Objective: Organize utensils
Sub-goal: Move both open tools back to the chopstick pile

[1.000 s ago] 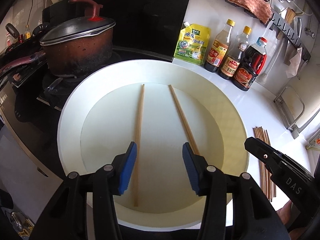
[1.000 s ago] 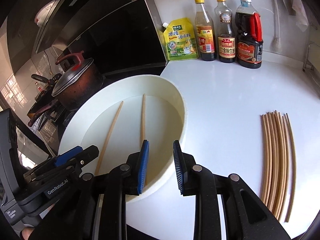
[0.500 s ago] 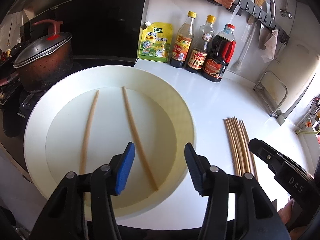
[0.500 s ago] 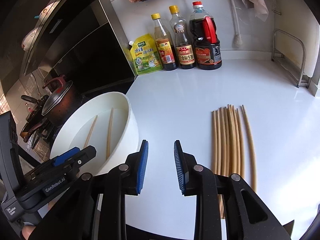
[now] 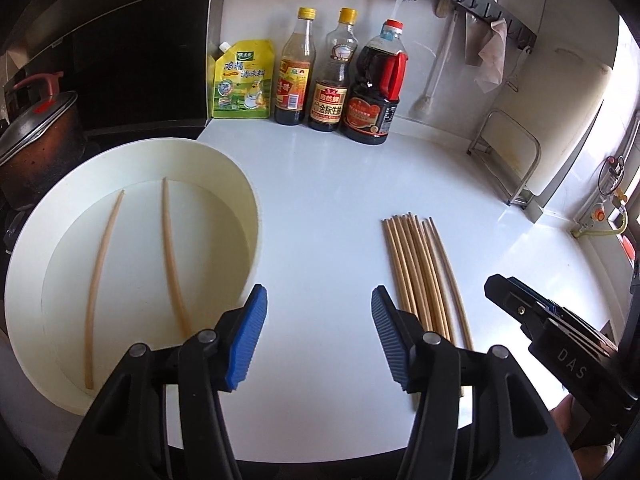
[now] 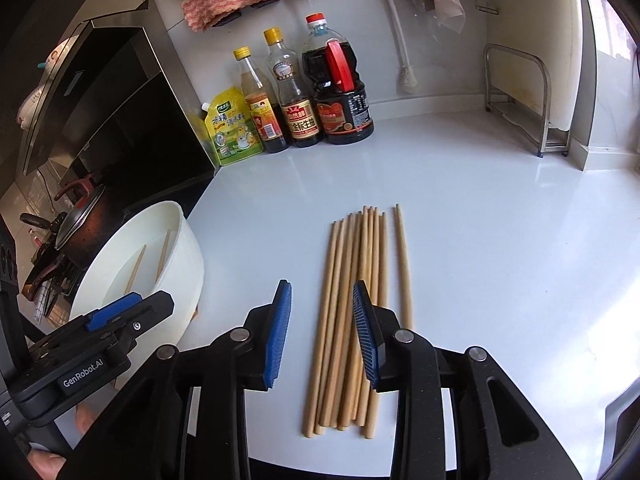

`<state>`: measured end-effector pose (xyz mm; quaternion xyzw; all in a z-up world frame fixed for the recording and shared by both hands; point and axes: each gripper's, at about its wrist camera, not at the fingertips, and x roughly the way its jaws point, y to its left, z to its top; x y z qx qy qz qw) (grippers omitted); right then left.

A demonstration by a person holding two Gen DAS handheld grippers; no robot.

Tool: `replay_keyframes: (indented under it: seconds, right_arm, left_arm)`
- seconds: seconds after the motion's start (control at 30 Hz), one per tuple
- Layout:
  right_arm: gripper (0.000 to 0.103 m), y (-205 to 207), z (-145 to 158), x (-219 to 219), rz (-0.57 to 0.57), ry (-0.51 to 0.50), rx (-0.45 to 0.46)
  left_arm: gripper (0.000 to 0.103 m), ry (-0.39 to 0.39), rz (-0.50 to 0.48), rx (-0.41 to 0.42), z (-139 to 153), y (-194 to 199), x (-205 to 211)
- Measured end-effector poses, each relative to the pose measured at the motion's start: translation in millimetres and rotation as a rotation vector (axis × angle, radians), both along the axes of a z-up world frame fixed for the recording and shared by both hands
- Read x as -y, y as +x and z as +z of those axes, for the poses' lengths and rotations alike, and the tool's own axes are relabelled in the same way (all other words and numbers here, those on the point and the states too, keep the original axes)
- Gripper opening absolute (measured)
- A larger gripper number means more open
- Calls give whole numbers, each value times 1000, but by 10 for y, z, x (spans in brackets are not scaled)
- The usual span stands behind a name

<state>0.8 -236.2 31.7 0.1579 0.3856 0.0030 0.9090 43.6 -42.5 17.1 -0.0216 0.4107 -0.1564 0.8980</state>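
The right tool [image 6: 322, 330] hangs with its jaws apart and empty, directly above the near half of the chopstick bundle [image 6: 352, 316] on the white desk [image 6: 480, 240]. The sticks' long axis runs away from the camera, parallel to the blue pads, so closing across them looks feasible. The left tool [image 5: 316, 338], spread wide and empty, sits between the bundle and the white basin [image 5: 256, 216], where two chopsticks [image 5: 170, 256] lie; the right is nearer.
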Motion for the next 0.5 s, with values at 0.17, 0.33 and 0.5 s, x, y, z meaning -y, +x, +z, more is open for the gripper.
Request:
replay_keyframes:
  seconds: [0.17,0.33,0.5]
  right_arm:
    - [31,-27,-84,230,-42,-4,-8]
    - [31,-25,-185,443,-80,-6,-30]
    - [36,-29,-324,601,-109,-16,-68]
  left_arm:
    - [54,19,-37,-12,-43,11,239]
    - [54,36,-50,-26,-96,51,413]
    - [54,47,-48,-45,-199,80,527]
